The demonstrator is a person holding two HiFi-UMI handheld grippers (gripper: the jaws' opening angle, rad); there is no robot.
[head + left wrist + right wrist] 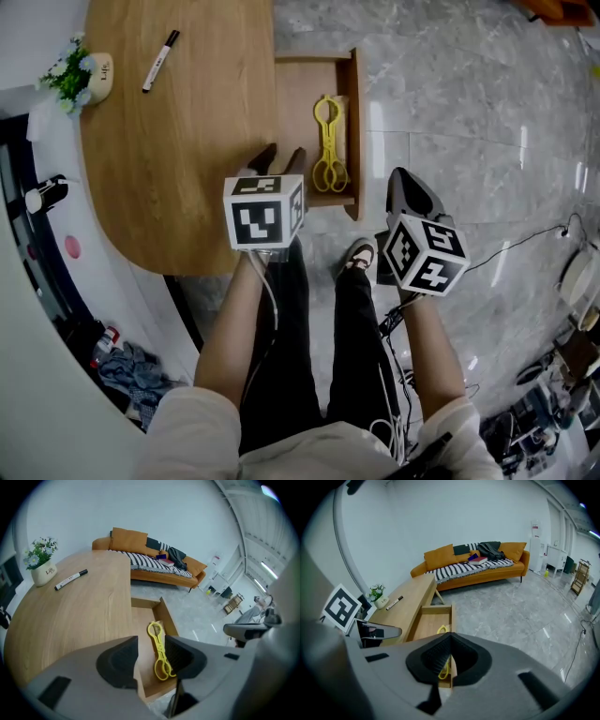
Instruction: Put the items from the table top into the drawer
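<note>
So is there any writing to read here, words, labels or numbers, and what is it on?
"Life": on the small white flower pot on the table.
Marker pen: any print is too small to read.
Cubes on the grippers: black-and-white square patterns only, no words.
</note>
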